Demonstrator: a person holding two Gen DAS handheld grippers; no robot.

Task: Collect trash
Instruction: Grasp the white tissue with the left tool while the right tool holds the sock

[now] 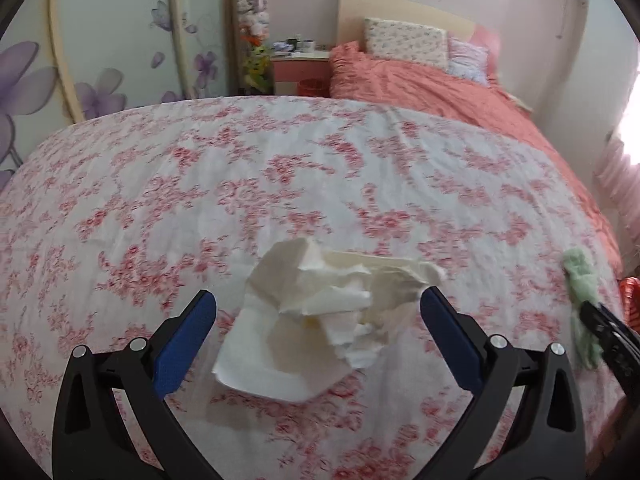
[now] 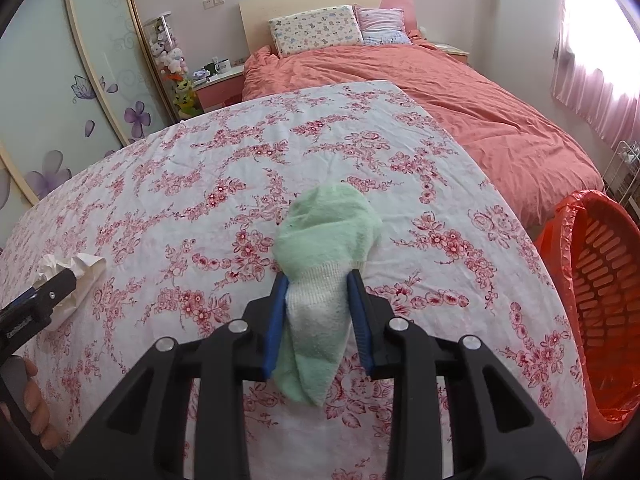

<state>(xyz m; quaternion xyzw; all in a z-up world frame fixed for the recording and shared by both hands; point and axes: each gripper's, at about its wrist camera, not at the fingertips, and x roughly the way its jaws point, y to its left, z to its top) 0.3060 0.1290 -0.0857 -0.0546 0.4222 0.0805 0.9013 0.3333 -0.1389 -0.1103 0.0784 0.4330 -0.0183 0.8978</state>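
A crumpled white tissue (image 1: 316, 312) lies on the floral tablecloth (image 1: 240, 184). My left gripper (image 1: 318, 300) is open, its blue pads (image 1: 188, 344) standing wide on either side of the tissue without touching it. A pale green and white sock (image 2: 328, 236) lies on the same cloth, and my right gripper (image 2: 318, 278) is shut on its white cuff. The right wrist view also shows the tissue (image 2: 86, 266) at far left, partly behind the left gripper's black finger (image 2: 52, 292). In the left wrist view the sock (image 1: 580, 276) sits at far right.
A red slatted basket lined with a red bag (image 2: 600, 280) stands off the table's right edge. Behind the table is a bed with a coral duvet (image 2: 460, 112) and pillows. A person's hand (image 2: 36, 404) shows at lower left. Wardrobe doors run along the left.
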